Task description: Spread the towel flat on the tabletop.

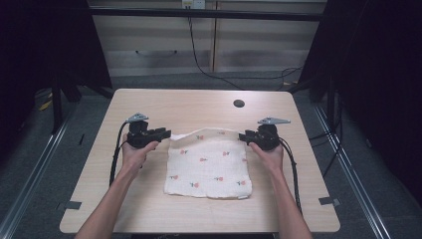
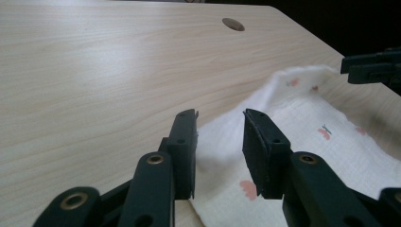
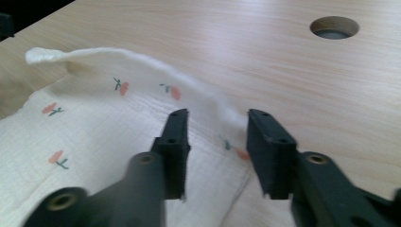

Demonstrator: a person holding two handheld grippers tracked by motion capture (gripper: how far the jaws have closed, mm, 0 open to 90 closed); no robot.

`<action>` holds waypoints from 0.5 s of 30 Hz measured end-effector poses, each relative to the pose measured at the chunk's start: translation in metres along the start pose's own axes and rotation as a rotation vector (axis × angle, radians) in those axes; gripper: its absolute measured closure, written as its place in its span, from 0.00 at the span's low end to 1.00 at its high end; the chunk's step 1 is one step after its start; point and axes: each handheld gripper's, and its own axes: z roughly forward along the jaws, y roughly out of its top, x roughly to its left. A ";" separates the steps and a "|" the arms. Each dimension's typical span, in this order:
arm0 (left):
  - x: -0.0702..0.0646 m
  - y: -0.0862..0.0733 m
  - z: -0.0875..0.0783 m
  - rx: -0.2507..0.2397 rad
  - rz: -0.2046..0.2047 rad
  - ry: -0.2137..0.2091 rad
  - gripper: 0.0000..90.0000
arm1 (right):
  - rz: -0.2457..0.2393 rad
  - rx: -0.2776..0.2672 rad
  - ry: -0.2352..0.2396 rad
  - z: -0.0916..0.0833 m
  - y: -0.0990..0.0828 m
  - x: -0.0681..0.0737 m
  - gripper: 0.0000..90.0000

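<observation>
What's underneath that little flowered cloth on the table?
The flowered cloth lies flat on the wooden table, folded so a second layer peeks out along its edge. Anything else beneath it is covered and cannot be seen.

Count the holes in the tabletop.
1. A round hole lies in the table near its far edge, beyond the flowered cloth; the cloth may hide others.

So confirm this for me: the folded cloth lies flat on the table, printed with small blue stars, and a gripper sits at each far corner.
Wrong on the print. The cloth carries small pink flowers with green stems, not blue stars, as the right gripper view shows. The rest stands: it lies on the table, with the left gripper and right gripper at its far corners.
</observation>
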 end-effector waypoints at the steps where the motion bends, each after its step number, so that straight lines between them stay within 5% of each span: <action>1: -0.001 0.000 -0.002 -0.007 -0.002 -0.003 0.69 | 0.000 0.004 -0.002 -0.002 0.000 -0.001 0.59; 9: 0.000 0.000 -0.009 0.006 0.023 0.003 0.65 | -0.033 0.012 0.025 -0.018 0.001 0.003 0.54; 12: -0.001 -0.003 -0.011 0.023 0.039 0.001 0.65 | -0.029 0.007 0.081 -0.025 -0.006 0.008 0.56; 15: -0.002 -0.007 -0.014 0.042 0.052 -0.015 0.69 | -0.061 0.051 0.086 -0.027 -0.015 0.014 0.57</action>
